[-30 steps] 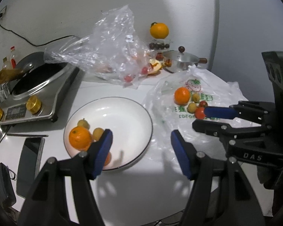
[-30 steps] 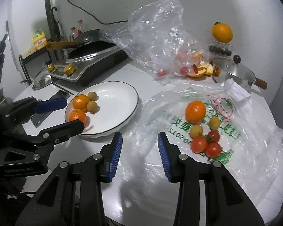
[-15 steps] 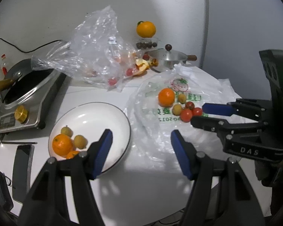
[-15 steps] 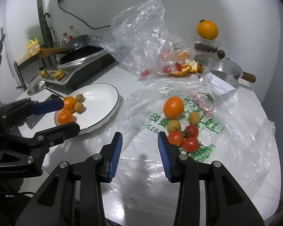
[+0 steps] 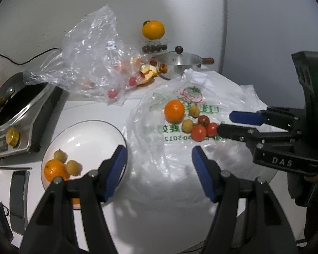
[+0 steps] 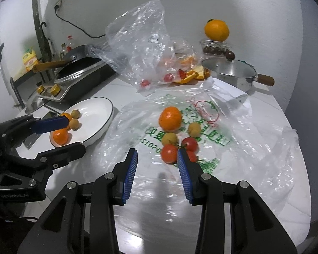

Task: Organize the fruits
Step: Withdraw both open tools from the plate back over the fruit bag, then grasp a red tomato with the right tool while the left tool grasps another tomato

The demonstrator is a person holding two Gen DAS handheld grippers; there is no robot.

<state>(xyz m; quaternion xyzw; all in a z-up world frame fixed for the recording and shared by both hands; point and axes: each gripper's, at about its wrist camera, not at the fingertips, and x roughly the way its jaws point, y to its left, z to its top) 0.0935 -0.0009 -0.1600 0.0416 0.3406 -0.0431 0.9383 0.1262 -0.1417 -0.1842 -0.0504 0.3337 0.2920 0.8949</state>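
Right wrist view shows the right gripper [image 6: 156, 158] with its jaws parted and nothing between them, poised just short of a cluster of loose fruit on a flattened printed plastic bag [image 6: 233, 127]. A red tomato [image 6: 169, 153] sits at about 12 o'clock from the gap, close to the right blue pad, with two more tomatoes [image 6: 189, 144] behind it, two small yellow fruits [image 6: 169, 138] next, and a large orange [image 6: 170, 119] farthest out. The bag seems spread flat so the fruit lies exposed and easy to reach. At 9 o'clock from that cluster stands a white plate [image 6: 101, 108] holding two oranges [image 6: 60, 136] and small yellow fruits, which suggests it is the collecting place and that sorting is partly done. The left gripper [image 5: 159, 165], seen in the left wrist view, is also wide open and empty, hanging between the plate's rim at its 9 o'clock and the bag ahead, probably held back so the other tool has room. Toward 11 o'clock a crumpled clear bag [image 5: 91, 53] holds more red fruit and peel, beside a lidded pot [image 5: 178, 63]. The nearest tomato looks the likely next pick; being round and on slick plastic, it could roll away from a careless squeeze.
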